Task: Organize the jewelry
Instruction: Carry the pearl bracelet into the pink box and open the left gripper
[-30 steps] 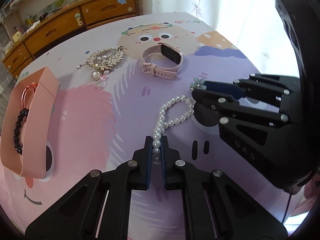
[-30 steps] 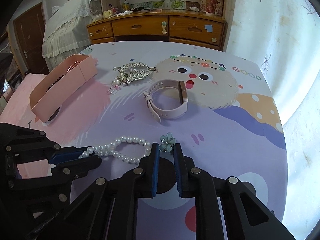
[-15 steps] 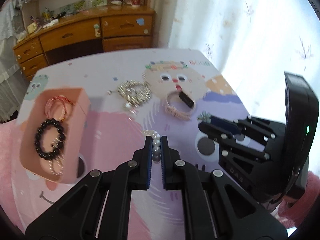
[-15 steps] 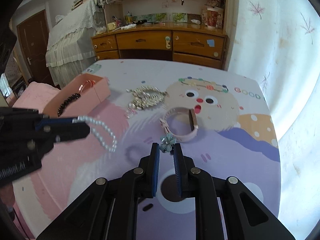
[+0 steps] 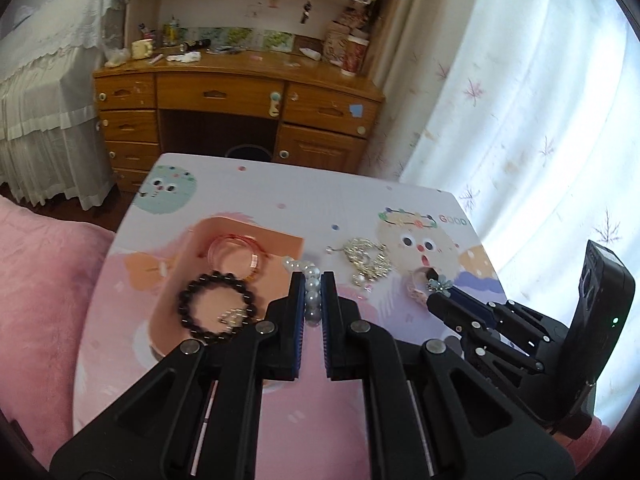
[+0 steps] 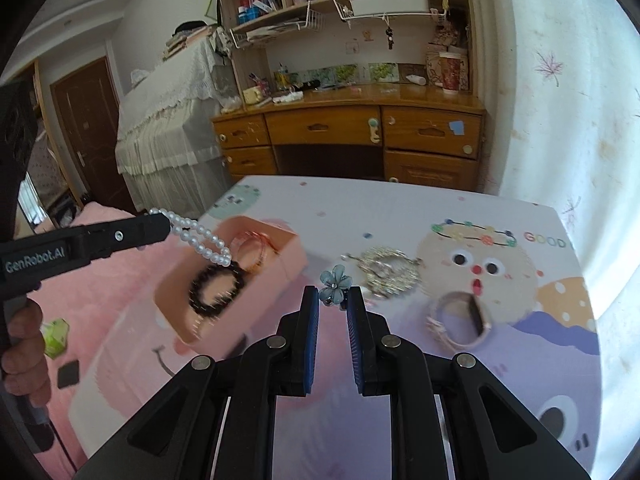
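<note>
The left gripper (image 5: 313, 300) is clenched on a white pearl bead bracelet (image 5: 311, 288); in the right wrist view the strand hangs as a loop (image 6: 204, 242) from its tips at the left of the frame, clear of the table. The right gripper (image 6: 333, 300) is clamped on a small blue-grey flower-shaped hair clip (image 6: 335, 282), which sticks up between its blue pads at the centre of that frame.

The target appears to be the open pink rectangular box (image 5: 280, 240), which already holds a black bead bracelet (image 5: 218, 306) and a thin red-gold bangle (image 5: 236, 252). In the left wrist view the box lies left of centre, just to the left of the left gripper's fingertips, with its long axis running from the lower left up toward the centre. In the right wrist view the box (image 6: 288, 268) sits left of the right gripper's tips, and the dangling pearl loop overlaps its far end. The left hand is judged the nearer, so the pearls should probably go in first, with a short move leftward in its own view before the jaws let go.

Left on the cartoon-printed tablecloth (image 6: 400, 208) are a silver leaf-shaped brooch with a pearl drop (image 6: 386, 268) and a pale pink wristband watch (image 6: 460, 320), both right of the box.
</note>
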`<control>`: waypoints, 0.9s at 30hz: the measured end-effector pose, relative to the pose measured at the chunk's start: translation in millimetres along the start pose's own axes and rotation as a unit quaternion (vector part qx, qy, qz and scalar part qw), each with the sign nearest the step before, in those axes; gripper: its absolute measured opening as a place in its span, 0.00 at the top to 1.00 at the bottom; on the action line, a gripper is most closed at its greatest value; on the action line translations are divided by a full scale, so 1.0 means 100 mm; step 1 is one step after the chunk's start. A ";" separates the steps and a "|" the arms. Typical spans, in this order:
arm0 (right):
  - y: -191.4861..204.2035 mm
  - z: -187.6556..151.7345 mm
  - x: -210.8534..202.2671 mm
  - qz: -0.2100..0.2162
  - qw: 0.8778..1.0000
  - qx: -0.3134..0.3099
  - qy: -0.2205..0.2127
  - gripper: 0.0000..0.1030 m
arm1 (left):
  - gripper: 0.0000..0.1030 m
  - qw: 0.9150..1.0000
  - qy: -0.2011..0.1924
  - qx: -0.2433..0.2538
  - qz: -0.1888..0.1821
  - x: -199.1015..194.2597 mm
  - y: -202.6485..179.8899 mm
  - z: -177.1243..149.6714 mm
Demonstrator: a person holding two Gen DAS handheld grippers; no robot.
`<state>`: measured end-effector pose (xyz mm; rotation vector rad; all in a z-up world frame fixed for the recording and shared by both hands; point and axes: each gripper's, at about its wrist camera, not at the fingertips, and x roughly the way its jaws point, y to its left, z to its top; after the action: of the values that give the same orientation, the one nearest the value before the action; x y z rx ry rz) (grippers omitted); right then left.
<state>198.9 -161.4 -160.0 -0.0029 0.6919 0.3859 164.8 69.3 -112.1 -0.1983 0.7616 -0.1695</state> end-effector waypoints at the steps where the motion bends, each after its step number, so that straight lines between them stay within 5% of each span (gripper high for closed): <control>1: 0.07 0.04 0.02 0.005 1.000 0.005 -0.001 0.86 | 0.95 1.000 -0.003 -0.003 0.003 -0.04 0.10 0.01; 14: 1.08 0.19 0.30 0.082 0.993 0.080 0.028 0.86 | 0.95 0.999 0.021 -0.035 -0.033 -0.10 0.97 0.00; 24: 1.39 0.08 0.67 0.046 0.991 0.104 0.076 0.84 | 0.93 0.997 0.053 -0.038 -0.048 0.17 1.21 0.02; 26: 1.34 0.09 0.69 0.046 0.990 0.116 0.073 0.74 | 0.84 0.997 0.059 -0.029 -0.038 0.21 1.25 0.04; 27: 1.31 0.10 0.70 0.047 0.989 0.123 0.068 0.65 | 0.68 0.997 0.060 -0.025 -0.036 0.22 1.28 0.05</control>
<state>208.7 -14.4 -179.6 0.2397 0.8723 0.3913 194.2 188.6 -154.1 -0.2651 0.8797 -0.2315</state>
